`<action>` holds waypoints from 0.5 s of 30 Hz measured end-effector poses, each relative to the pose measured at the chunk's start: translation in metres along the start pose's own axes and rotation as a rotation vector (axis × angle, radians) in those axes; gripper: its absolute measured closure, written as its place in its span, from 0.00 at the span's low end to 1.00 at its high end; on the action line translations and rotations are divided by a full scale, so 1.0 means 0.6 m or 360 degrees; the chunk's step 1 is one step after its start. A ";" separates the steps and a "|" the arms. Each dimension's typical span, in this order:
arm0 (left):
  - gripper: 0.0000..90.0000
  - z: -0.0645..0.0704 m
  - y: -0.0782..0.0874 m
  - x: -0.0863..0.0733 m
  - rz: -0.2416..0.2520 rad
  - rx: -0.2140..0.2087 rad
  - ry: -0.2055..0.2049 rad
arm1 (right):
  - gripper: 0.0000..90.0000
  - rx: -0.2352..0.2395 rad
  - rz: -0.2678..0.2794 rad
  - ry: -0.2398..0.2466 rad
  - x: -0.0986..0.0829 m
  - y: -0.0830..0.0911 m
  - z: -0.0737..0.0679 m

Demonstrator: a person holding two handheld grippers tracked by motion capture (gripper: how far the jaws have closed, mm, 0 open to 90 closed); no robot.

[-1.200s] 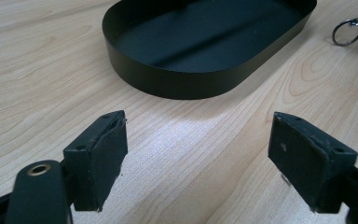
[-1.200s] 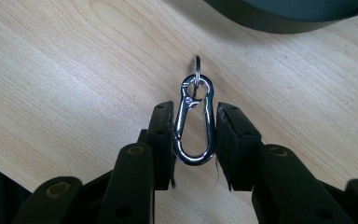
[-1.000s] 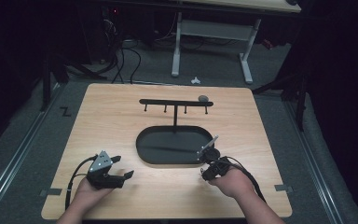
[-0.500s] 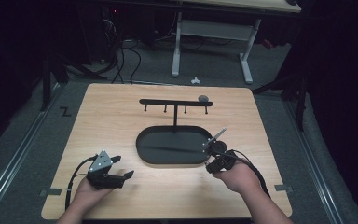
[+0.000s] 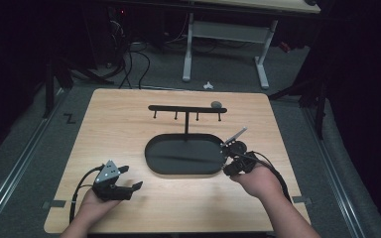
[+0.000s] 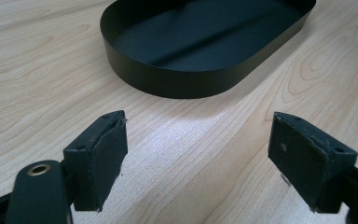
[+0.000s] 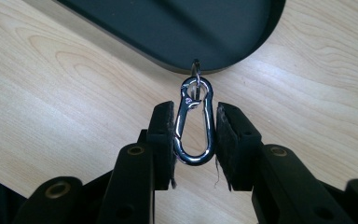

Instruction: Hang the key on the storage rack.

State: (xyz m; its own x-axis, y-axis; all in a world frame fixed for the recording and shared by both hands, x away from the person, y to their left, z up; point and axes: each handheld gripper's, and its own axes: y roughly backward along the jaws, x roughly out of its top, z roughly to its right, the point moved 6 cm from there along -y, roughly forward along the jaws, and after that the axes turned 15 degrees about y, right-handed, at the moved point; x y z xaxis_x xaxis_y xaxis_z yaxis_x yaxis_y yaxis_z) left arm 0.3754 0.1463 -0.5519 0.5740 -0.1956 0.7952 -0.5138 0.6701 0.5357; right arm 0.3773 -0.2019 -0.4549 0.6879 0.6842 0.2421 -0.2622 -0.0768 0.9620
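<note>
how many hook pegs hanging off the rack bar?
4, in a row under the black metal rack bar behind the black oval tray: far left, centre-left, centre-right, far right.

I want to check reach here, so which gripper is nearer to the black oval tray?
Right. The right gripper is at the black oval tray's right end, holding a metal clip. The left gripper sits open, well off its near-left side.

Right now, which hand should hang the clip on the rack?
Right. Its claw is shut on the clip, beside the tray below the rack. The left claw is open, holding nothing, farther off.
</note>
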 end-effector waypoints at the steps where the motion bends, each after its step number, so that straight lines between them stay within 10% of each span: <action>1: 0.22 0.000 0.000 0.000 0.0000 0.0000 0.0000 | 0.76 -0.0004 -0.0001 -0.0003 0.000 0.002 0.002; 15: 0.22 0.000 0.000 0.000 0.0000 0.0000 -0.0001 | 0.76 -0.0075 0.0057 -0.0055 0.023 0.039 0.035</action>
State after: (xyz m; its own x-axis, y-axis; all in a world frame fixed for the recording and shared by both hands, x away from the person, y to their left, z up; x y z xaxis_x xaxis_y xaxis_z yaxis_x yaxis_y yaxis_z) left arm 0.3753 0.1464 -0.5519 0.5739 -0.1960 0.7951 -0.5135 0.6702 0.5359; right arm 0.3945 -0.2095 -0.4265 0.7001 0.6563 0.2813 -0.3180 -0.0662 0.9458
